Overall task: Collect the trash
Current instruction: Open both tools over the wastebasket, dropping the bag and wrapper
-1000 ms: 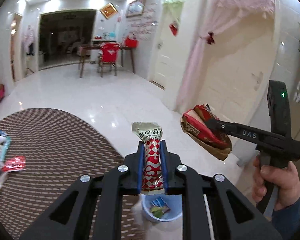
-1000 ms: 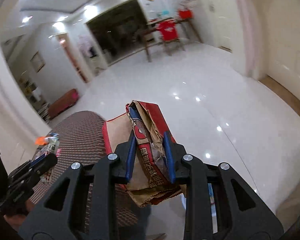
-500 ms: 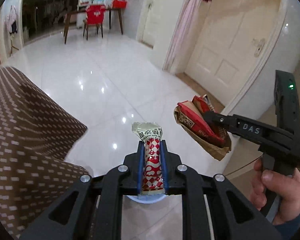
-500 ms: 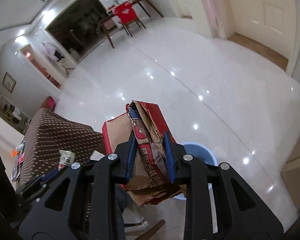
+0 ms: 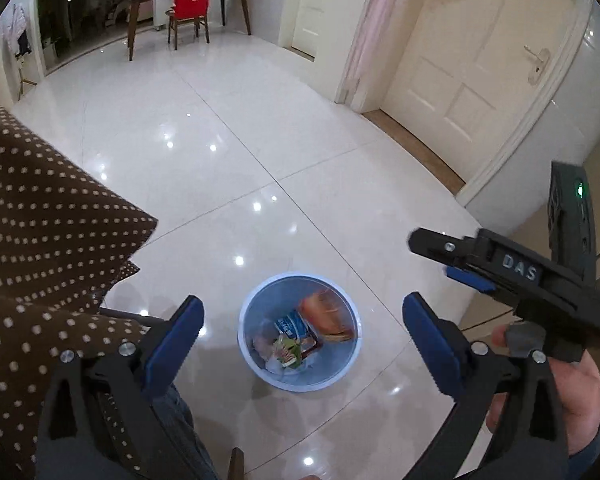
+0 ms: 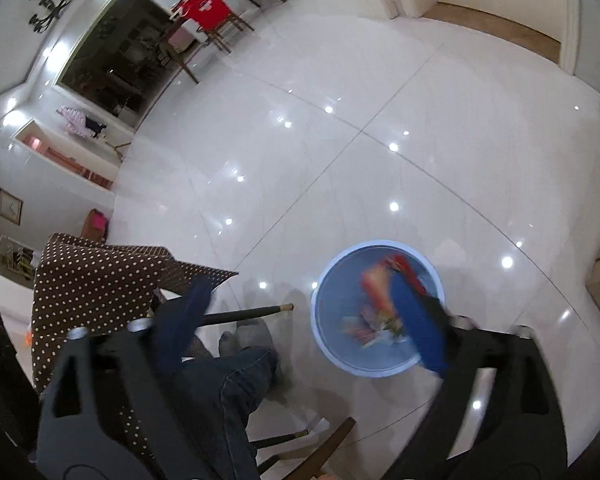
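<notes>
Hanging over round light-blue plastic bin (image 5: pixel 298 330) | left gripper (image 5: pixel 300 334) and right gripper (image 6: pixel 296 320) just opened wide, nothing between jaws | risk: red-and-brown paper wrapper (image 5: pixel 327 316) sits high, could tip out if bumped

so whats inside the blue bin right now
The blue bin holds an orange-red wrapper, a small blue-labelled packet and a green wrapper. Anything beneath them is covered.

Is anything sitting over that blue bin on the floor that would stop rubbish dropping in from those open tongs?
Nothing visible does. The blue bin has no lid, and only bare air lies between it and both open tongs, left and right.
</notes>
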`<action>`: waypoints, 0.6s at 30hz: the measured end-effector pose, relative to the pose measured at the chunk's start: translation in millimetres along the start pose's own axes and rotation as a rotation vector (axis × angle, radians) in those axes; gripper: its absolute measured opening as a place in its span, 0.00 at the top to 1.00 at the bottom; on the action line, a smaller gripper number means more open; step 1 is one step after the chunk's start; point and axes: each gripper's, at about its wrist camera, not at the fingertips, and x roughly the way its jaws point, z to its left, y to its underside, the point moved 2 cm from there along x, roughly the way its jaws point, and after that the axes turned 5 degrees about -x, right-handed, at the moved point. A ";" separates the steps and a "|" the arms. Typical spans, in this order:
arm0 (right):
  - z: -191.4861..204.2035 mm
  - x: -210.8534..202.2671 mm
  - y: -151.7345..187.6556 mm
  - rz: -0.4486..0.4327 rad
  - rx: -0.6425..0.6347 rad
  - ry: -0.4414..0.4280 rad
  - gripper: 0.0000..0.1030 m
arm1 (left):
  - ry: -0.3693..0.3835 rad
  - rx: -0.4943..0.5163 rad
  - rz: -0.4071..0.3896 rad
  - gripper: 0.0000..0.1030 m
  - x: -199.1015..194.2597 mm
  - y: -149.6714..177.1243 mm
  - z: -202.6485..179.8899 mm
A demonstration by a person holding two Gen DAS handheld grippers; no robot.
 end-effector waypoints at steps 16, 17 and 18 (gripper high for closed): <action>72.1 -64.2 -17.1 -0.146 -0.086 0.006 0.06 | 0.030 0.069 -0.192 0.05 -120.3 -16.8 -6.5; 82.9 -68.7 -18.6 -0.157 -0.098 0.000 0.06 | 0.029 0.080 -0.212 0.05 -130.9 -18.4 -6.7; 88.9 -71.2 -20.1 -0.164 -0.106 -0.005 0.06 | 0.028 0.088 -0.231 0.05 -139.3 -19.0 -6.0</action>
